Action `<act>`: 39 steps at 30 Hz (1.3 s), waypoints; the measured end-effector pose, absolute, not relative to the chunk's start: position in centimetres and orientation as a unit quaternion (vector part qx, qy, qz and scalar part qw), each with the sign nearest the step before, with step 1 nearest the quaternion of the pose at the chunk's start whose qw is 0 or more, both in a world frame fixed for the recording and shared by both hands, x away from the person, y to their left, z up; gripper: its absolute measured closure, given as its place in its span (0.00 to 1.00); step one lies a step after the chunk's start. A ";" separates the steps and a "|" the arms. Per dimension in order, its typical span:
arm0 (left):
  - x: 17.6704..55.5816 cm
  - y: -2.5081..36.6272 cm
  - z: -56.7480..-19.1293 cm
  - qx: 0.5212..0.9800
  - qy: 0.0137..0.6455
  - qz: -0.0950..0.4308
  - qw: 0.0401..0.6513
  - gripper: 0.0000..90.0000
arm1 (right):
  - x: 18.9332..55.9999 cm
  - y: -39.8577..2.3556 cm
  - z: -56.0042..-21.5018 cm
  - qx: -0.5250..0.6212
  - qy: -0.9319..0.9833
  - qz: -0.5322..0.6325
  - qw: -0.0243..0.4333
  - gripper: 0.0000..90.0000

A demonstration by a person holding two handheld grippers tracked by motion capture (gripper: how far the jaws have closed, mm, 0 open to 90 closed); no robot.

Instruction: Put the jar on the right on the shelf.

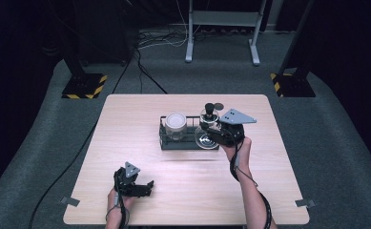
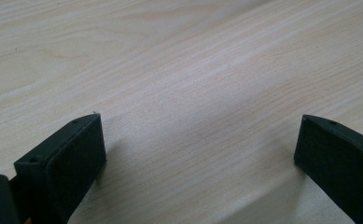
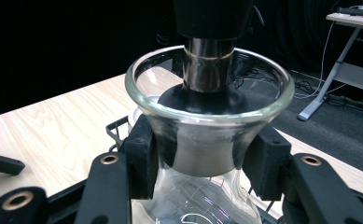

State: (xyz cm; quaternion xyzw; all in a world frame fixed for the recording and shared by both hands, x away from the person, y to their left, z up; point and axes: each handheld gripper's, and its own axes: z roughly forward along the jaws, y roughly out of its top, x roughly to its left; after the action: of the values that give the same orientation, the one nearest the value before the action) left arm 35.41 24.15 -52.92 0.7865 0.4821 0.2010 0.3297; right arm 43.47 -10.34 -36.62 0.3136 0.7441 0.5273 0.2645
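— Two grippers at work over a light wooden table [image 1: 126, 143]. Right gripper [image 3: 207, 158] clamped on the neck of a clear glass carafe [image 3: 202, 140], black pads pressing from both sides just under the flared rim.

— And inside that carafe?

— Fitted with a dark stopper [image 3: 207, 100] seated in the neck, with a metal stem [image 3: 207, 65] rising from it to a black knob on top. From the high view, carafe [image 1: 206, 133] standing upright at the right end of a black wire rack [image 1: 166, 143] near the table's middle, right gripper [image 1: 216, 132] reaching in from the right with the hand below it.

— Anything else in the rack?

— One glass jar with a pale lid [image 1: 176, 123], in the left part of the rack, just beside the carafe. Touching or not, cannot tell.

— Left side?

— Left gripper [image 1: 142, 187] low at the near left of the table, well apart from the rack. Jaws spread wide, nothing but bare wood [image 2: 193, 93] between them, tips close over the surface.
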 end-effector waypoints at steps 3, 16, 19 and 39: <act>35.4 24.2 -52.9 0.787 0.482 0.201 0.330 0.02 | 43.8 -10.3 -36.5 0.313 0.745 0.525 0.267 0.57; 35.4 24.2 -52.9 0.787 0.482 0.201 0.330 0.02 | 45.1 -9.7 -36.1 0.315 0.747 0.520 0.269 0.57; 35.4 24.2 -52.9 0.787 0.482 0.201 0.330 0.02 | 45.4 -9.6 -36.1 0.317 0.748 0.517 0.270 0.57; 35.4 24.2 -52.9 0.787 0.481 0.201 0.330 0.02 | 47.5 -9.1 -35.9 0.324 0.747 0.510 0.278 0.57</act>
State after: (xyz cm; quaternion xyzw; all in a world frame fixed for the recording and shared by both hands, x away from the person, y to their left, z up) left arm 35.42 24.15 -52.92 0.7866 0.4815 0.2012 0.3301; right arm 47.53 -9.09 -35.91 0.3242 0.7468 0.5099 0.2779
